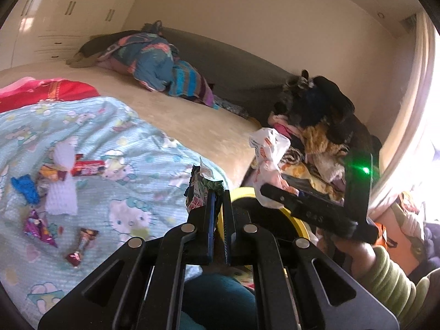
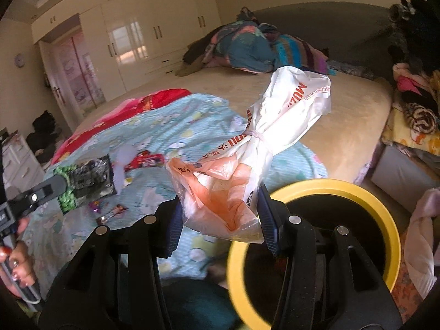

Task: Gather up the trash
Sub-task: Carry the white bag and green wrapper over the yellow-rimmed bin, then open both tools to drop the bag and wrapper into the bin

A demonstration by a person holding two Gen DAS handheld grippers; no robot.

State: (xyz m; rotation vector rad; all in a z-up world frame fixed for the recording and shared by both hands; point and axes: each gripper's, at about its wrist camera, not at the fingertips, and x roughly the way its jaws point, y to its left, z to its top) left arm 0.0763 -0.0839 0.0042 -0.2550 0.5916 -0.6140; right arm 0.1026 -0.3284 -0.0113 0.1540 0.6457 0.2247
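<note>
Two grippers are both holding trash here. Left gripper (image 1: 218, 192) is pinching a dark green snack wrapper (image 1: 199, 189) tight between its jaws, sitting bottom center of its own view. Right gripper (image 2: 220, 217) is clamping a tied white-and-orange plastic bag (image 2: 247, 151), mid-frame, hanging just beside the yellow-rimmed bin (image 2: 393, 236) at lower right. More candy wrappers (image 1: 88, 167) are lying scattered on the blue blanket (image 1: 137, 143), left side of the left view.

Left gripper (image 1: 218, 200) fingers (image 1: 210, 209) pinch a snack wrapper (image 1: 199, 189); beyond, the right gripper (image 1: 271, 192) apparently holds a plastic bag (image 1: 268, 151).
</note>
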